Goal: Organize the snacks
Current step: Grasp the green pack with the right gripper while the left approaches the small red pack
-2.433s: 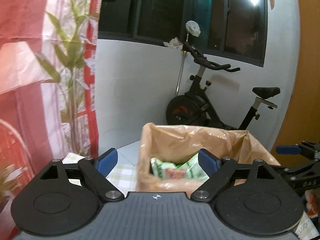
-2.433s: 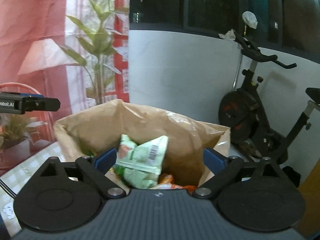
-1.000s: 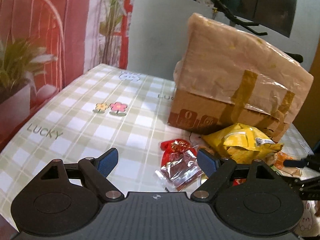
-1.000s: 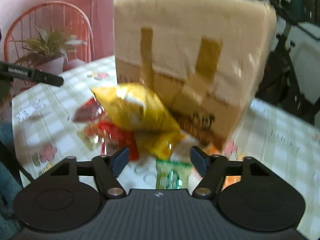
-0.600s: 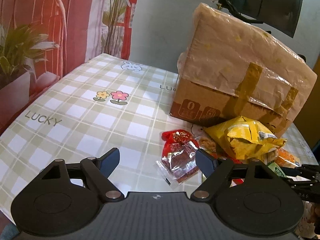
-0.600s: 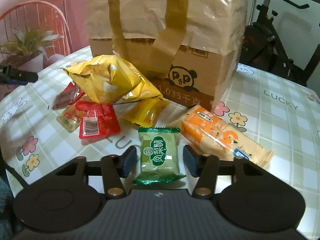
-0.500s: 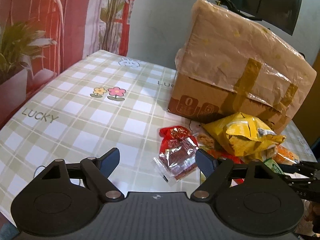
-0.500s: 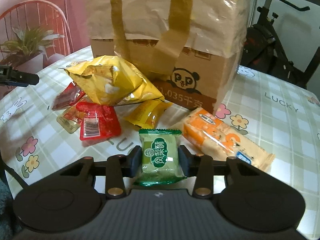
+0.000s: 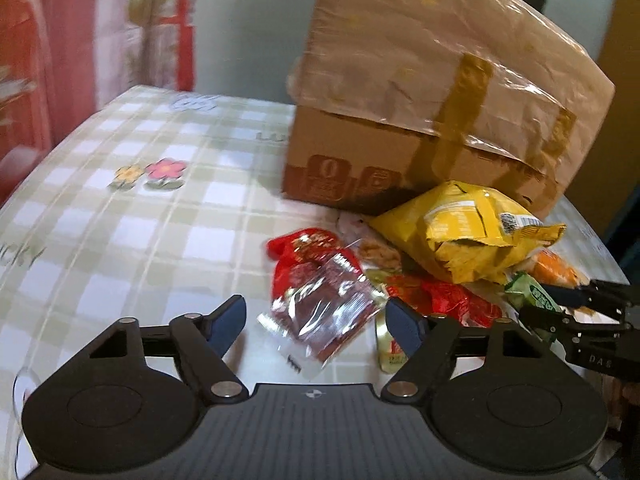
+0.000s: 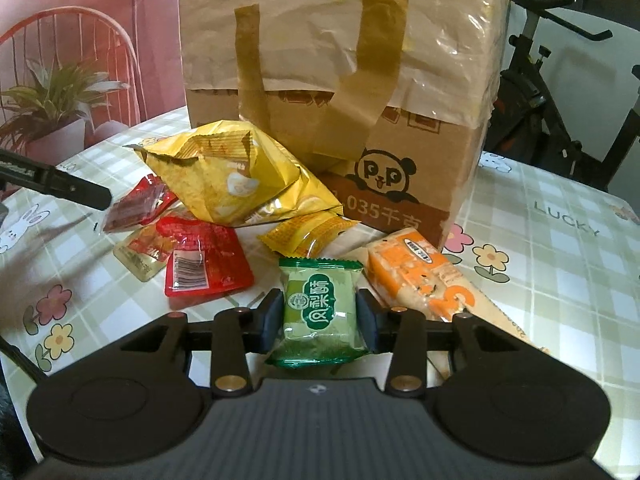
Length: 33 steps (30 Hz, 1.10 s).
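While the green-and-white checked tablecloth (image 10: 560,264) covers the whole work surface, a tall brown cardboard box lined with a crumpled paper bag (image 10: 340,92) is seen standing at its middle, taped with two tan strips. Against the box front a large crumpled yellow chip bag (image 10: 232,176) is propped, lying over the other snacks. Just right of it, a long orange-and-white cracker packet (image 10: 424,280) is laid flat on the cloth, one end near the box corner. A flat red sachet with a barcode (image 10: 204,260) is noted left of centre, touching a small yellow wrapped snack (image 10: 308,232) only at the pile's edge, if at all; contact cannot be told.

A small green pastry packet (image 10: 320,312) is clamped at its two sides by the pads of the right gripper (image 10: 318,320), low over the cloth; whether it is lifted cannot be told.

The left gripper (image 9: 316,320) is recorded closing, its jaws still wide and apart from a clear-wrapped dark red snack packet (image 9: 324,312) lying on the cloth between them.
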Available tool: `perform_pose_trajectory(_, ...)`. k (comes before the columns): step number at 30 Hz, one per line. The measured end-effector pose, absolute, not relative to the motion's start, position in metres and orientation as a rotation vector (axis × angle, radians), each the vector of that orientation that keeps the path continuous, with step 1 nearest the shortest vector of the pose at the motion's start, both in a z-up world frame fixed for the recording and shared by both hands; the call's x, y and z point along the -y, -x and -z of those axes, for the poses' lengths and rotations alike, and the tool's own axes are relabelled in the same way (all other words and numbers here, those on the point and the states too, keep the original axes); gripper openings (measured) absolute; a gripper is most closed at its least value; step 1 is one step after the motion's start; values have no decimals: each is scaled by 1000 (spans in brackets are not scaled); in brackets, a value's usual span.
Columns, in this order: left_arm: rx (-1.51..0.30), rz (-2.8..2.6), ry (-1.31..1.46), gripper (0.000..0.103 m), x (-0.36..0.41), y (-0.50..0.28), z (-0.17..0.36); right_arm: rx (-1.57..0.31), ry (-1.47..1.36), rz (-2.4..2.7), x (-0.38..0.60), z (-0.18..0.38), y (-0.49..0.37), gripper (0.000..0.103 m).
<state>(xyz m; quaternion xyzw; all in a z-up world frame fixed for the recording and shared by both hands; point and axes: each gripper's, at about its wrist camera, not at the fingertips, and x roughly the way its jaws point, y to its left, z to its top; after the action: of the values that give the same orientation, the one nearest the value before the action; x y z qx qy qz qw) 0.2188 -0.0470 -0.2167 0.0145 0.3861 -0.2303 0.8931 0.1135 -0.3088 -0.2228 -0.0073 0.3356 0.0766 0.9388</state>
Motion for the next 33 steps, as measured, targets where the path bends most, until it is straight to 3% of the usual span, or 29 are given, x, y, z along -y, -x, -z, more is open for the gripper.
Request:
perform_pose_trajectory(5,-806,548,-94,59,57,-229,224,-682,19,-157,309,223,-112,43)
perform_pose_trajectory(25,-811,422,-40,56,49,-240,227,-679,15,-162,310,223,-112,43)
perform_pose_trajectory(33,-826,517,-113,63,60,-231,229,-679,13,-162,310,223,-111,43)
